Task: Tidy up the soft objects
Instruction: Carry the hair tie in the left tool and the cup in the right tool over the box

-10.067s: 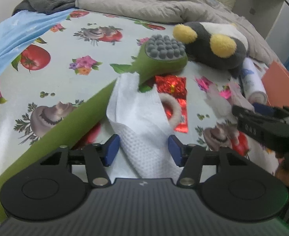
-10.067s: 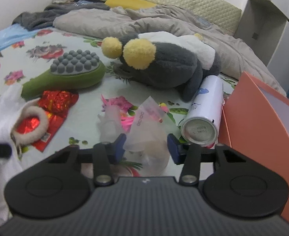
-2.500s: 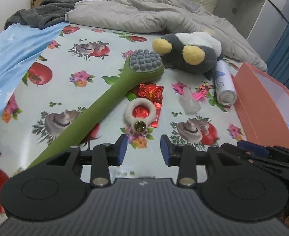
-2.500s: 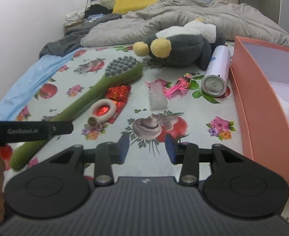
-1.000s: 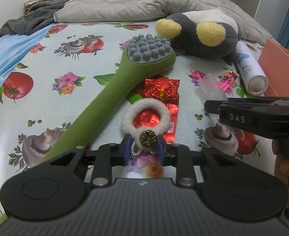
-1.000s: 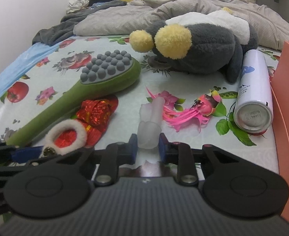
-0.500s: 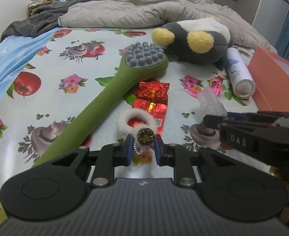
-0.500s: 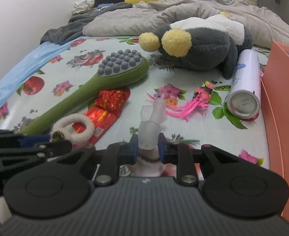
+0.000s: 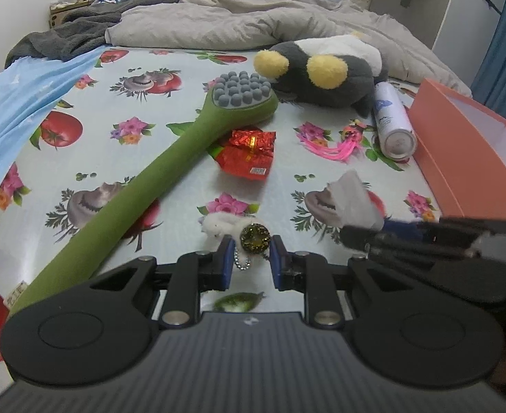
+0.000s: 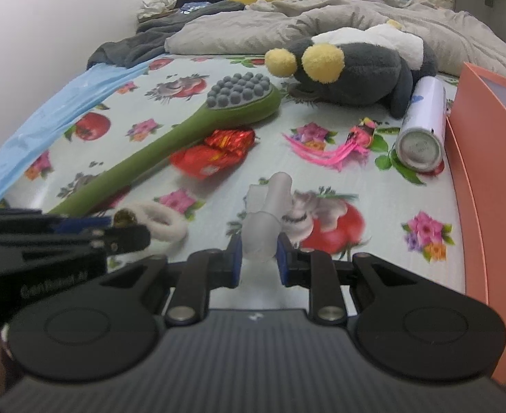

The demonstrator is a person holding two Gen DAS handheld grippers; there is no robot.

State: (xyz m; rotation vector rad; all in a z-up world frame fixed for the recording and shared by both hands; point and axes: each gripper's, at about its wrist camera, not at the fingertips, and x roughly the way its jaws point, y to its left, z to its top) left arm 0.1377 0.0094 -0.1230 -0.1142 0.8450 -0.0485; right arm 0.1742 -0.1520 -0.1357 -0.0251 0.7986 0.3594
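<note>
My left gripper [image 9: 249, 253] is shut on a white fluffy hair tie [image 9: 218, 225] at its round gold charm [image 9: 254, 237]; the tie hangs lifted off the flowered bed sheet [image 9: 170, 186]. The right wrist view shows that hair tie [image 10: 165, 223] sticking out of the left gripper [image 10: 129, 232] at the lower left. My right gripper [image 10: 259, 253] is shut on a soft translucent white piece [image 10: 270, 210], held above the sheet. That piece [image 9: 352, 203] also shows at the tip of the right gripper [image 9: 359, 237] in the left wrist view.
On the sheet lie a long green massage brush [image 9: 191, 144], a red foil packet [image 9: 249, 153], a pink tassel toy [image 10: 342, 146], a white spray can [image 10: 423, 127] and a grey and yellow plush toy [image 10: 352, 69]. An orange box [image 10: 494, 158] stands at the right. Crumpled blankets [image 9: 239, 24] lie behind.
Both grippers have drawn back and risen from the bed with their things. The hair tie has come off the red packet. The translucent piece has left the pink toy's side.
</note>
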